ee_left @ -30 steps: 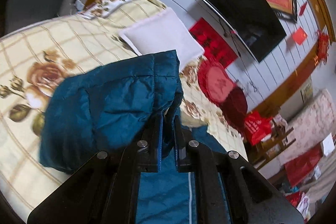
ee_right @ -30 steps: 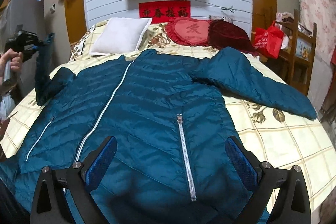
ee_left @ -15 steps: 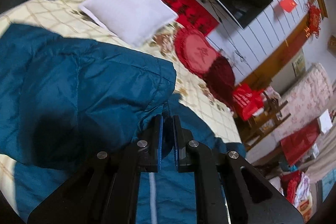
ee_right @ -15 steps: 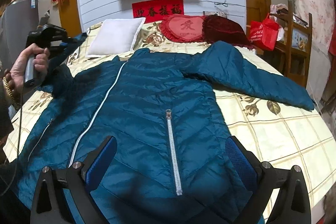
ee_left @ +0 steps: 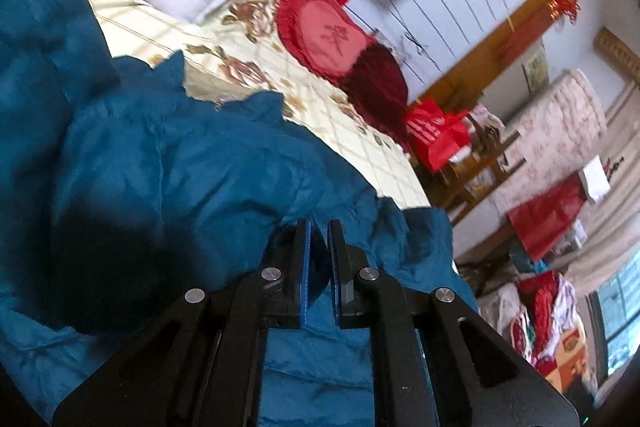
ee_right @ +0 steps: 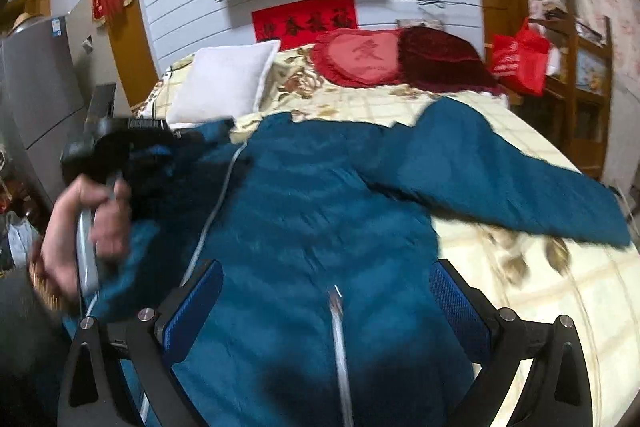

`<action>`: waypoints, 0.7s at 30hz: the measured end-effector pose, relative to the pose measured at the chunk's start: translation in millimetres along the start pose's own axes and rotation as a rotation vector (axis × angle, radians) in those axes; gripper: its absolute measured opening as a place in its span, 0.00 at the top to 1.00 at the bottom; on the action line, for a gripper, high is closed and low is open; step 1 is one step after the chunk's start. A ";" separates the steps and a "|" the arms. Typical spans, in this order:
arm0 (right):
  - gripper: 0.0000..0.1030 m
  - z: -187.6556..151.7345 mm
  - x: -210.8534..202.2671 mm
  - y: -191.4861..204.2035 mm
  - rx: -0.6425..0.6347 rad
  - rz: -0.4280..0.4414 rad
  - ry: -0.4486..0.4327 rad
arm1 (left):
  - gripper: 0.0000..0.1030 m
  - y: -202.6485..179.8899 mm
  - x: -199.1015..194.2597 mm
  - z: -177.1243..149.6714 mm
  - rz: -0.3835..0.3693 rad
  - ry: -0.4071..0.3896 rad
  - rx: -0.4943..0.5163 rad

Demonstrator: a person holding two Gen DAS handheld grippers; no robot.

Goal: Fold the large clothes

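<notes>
A teal padded jacket (ee_right: 320, 227) lies front up on the bed, white zips showing. Its right sleeve (ee_right: 500, 183) stretches out to the right over the bedspread. My left gripper (ee_left: 318, 239) is shut on the left sleeve (ee_left: 168, 163) and holds it over the jacket's body; the sleeve drapes ahead of the fingers. From the right wrist view the left gripper (ee_right: 204, 135) shows at the jacket's upper left, held by a hand (ee_right: 92, 223). My right gripper (ee_right: 324, 291) is open and empty above the jacket's lower front.
The bed (ee_right: 560, 307) has a cream floral bedspread. A white pillow (ee_right: 224, 83), a red heart cushion (ee_right: 360, 55) and a dark red cushion (ee_right: 444, 63) lie at its head. A wooden shelf with a red bag (ee_right: 520, 61) stands right. A grey fridge (ee_right: 36, 83) stands left.
My left gripper has carried the left sleeve inward, from beside the bed's left edge to over the jacket's body. My right gripper has moved closer over the jacket's front, still open.
</notes>
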State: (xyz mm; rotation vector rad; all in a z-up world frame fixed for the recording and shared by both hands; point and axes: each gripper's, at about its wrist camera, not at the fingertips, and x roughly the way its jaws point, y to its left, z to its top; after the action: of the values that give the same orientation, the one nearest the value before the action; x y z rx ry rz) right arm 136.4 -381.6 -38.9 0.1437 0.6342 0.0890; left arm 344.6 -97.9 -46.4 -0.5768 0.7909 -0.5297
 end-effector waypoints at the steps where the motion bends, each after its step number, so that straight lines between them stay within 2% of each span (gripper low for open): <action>1: 0.01 9.9 12.1 3.3 0.012 0.021 0.008 | 0.93 0.2 -1.4 -1.6 -0.014 0.001 0.004; 4: 0.01 33.9 46.7 9.9 0.071 0.072 0.045 | 0.93 -0.4 -1.6 -2.9 -0.036 0.006 0.013; 8: 0.01 46.5 79.6 20.7 0.130 0.077 0.080 | 0.93 0.0 2.6 -3.6 -0.046 0.023 0.027; 14: 0.00 60.5 107.6 18.1 0.311 0.218 0.046 | 0.93 7.3 5.9 -4.9 -0.078 0.036 -0.004; 16: 0.00 66.1 116.9 16.9 0.380 0.259 0.049 | 0.93 6.8 4.3 -7.3 -0.051 0.041 0.006; 19: 0.00 68.5 119.2 23.4 0.409 0.294 0.045 | 0.92 7.0 -0.3 -11.2 -0.025 0.060 0.025; 21: 0.00 66.4 129.9 26.9 0.439 0.355 0.073 | 0.91 8.7 -4.6 -14.4 0.008 0.074 0.048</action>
State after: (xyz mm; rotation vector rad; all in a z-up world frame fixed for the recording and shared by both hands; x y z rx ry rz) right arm 279.1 -345.6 -57.5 0.6798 0.6889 0.2978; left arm 332.6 -92.7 -58.0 -0.5118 0.8481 -0.5641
